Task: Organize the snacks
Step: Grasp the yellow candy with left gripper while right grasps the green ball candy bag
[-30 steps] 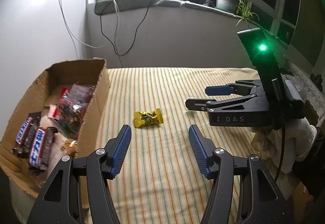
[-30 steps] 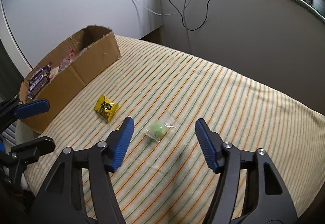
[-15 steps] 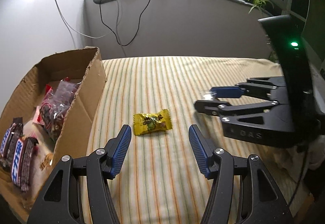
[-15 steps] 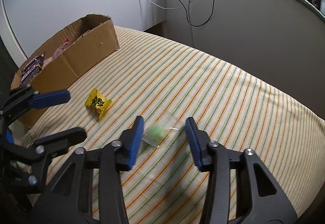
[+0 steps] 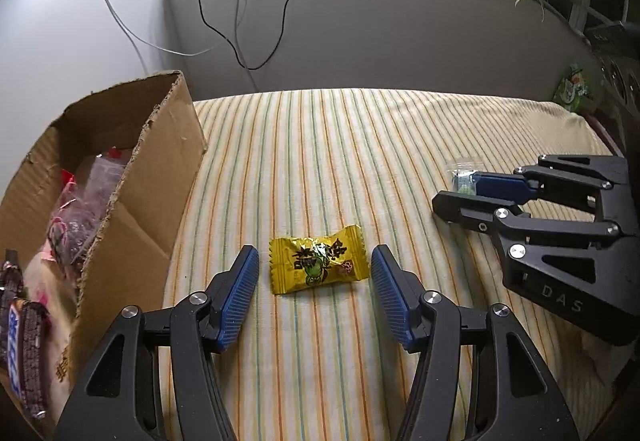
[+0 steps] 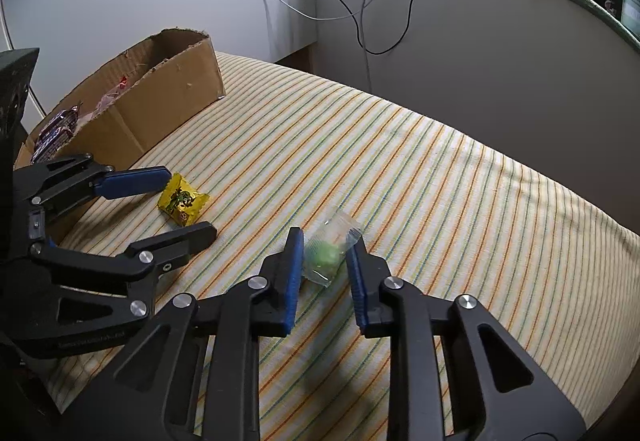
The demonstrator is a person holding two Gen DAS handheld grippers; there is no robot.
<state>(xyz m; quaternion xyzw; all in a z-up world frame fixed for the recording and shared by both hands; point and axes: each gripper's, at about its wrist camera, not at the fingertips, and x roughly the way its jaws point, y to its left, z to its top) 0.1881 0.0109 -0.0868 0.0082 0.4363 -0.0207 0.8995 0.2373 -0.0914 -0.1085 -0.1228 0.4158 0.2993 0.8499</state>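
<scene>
I was at the pick-up step on two sweets at once, neither yet lifted off the striped surface [image 5: 360, 145]. My left hand-held gripper [image 5: 314, 283] stood wide, its ribbed blue pads either side of the yellow candy [image 5: 318, 265] with clear gaps on both sides. My right hand-held gripper [image 6: 323, 261] was drawn narrow around the green candy [image 6: 326, 255]; the pads sat just at the wrapper's edges, and I could not tell whether they were truly gripping.

Next, I judged, the left needed to close squarely across the yellow wrapper, the right to finish its squeeze, then both to carry over to the cardboard box [image 5: 152, 201] off to the left gripper's left.

The yellow wrapper was glossy crinkled foil, pillow-shaped with serrated ends. The green sweet was a small round lump in thin clear film, likely slippery. The box was rough corrugated card with torn edges, already holding chocolate bars [image 5: 20, 345] and packets. The cloth looked soft and woven.
</scene>
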